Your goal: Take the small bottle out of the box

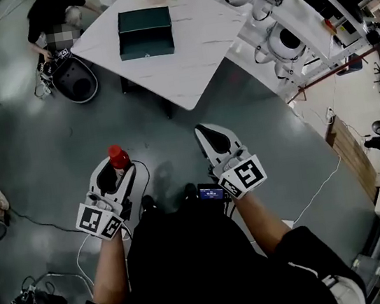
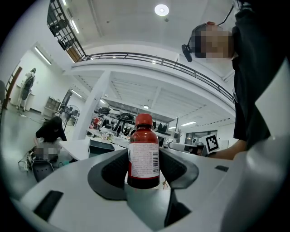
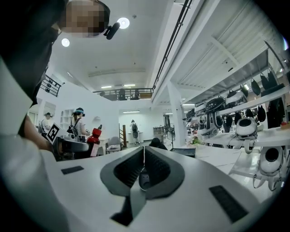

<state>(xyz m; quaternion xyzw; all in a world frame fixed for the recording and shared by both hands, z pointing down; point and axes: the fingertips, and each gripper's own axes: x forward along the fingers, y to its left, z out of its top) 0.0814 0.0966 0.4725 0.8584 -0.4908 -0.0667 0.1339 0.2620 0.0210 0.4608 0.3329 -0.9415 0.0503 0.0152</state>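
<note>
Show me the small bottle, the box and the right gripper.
small bottle (image 2: 143, 156), left gripper view, its label.
box (image 1: 143, 20), head view, its upper part.
right gripper (image 3: 144, 154), right gripper view, between its fingertips.

The head view looked steeply down from above the person's chest, with the left gripper (image 1: 117, 168) and right gripper (image 1: 207, 131) close below and the white table (image 1: 207, 32) farther off, toward the picture's top edge. The 2 gripper views sat just behind their own jaws, facing level across the hall. All 3 views shared the table, its dark green box (image 1: 144, 32) and the small bottle (image 1: 117, 155).
</note>
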